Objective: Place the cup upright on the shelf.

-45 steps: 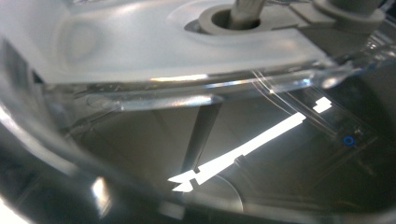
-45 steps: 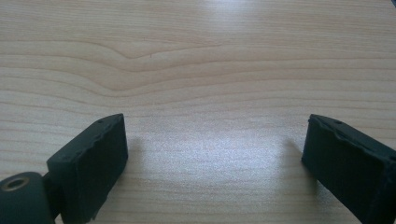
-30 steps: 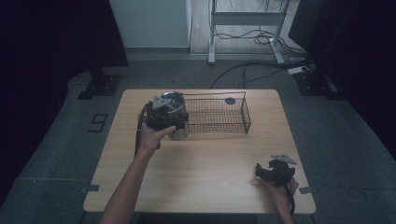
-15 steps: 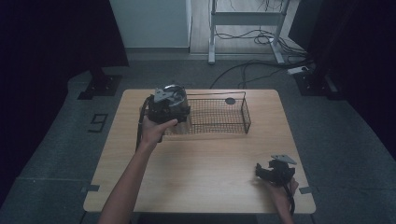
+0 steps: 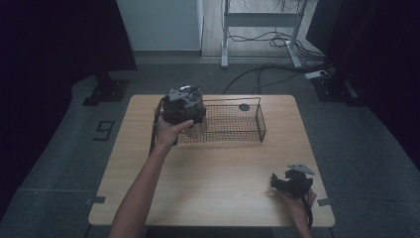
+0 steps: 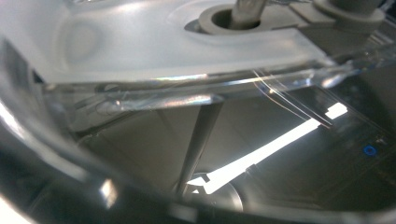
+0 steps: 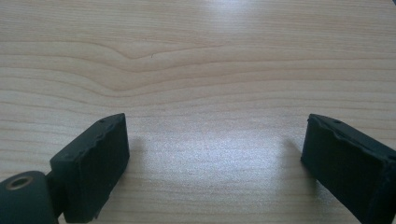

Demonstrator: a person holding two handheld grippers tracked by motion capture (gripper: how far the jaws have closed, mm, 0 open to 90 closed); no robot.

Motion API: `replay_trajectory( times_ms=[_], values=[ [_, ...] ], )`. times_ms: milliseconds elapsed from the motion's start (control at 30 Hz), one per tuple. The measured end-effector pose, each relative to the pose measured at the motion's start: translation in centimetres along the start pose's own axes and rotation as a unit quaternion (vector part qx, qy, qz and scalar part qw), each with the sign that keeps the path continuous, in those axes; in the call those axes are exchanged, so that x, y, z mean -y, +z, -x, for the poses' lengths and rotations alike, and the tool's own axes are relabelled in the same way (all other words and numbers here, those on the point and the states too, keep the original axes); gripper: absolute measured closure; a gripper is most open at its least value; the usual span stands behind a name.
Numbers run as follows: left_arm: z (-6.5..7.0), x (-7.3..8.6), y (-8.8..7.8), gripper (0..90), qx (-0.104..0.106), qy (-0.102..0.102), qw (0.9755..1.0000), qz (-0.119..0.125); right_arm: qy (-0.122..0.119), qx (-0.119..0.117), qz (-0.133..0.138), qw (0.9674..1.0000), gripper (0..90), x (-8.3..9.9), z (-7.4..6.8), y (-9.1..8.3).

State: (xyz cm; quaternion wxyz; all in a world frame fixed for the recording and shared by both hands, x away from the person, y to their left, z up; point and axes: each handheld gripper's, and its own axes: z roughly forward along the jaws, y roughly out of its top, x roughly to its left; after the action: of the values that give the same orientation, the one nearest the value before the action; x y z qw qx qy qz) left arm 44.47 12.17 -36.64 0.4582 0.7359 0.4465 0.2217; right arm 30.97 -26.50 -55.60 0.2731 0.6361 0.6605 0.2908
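Pale wood-grain bench (image 5: 213,173), black wire-mesh basket (image 5: 233,121) at its far edge, small dark disc (image 5: 243,107) inside, left tongs (image 5: 184,106) at basket's left end, clear glossy plastic container (image 6: 187,70) against lens, grip unclear, right tongs (image 7: 215,158) released, ridged black pads (image 7: 100,149) near front right corner.

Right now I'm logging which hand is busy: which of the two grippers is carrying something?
The left gripper, raised at the wire basket's left end, holds a clear container. The right gripper rests low on the table, jaws apart, nothing between them.
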Motion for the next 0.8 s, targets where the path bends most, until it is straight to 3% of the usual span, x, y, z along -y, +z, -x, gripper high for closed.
replay_trajectory(
  times_ms=[800],
  values=[
    [-1.3, -1.4, 3.7, 4.3, -0.022, -0.012, 0.9996, -0.008, 0.001, 0.0, -0.001, 1.0, 7.2, 0.0, 0.0, 0.0]
  ],
)
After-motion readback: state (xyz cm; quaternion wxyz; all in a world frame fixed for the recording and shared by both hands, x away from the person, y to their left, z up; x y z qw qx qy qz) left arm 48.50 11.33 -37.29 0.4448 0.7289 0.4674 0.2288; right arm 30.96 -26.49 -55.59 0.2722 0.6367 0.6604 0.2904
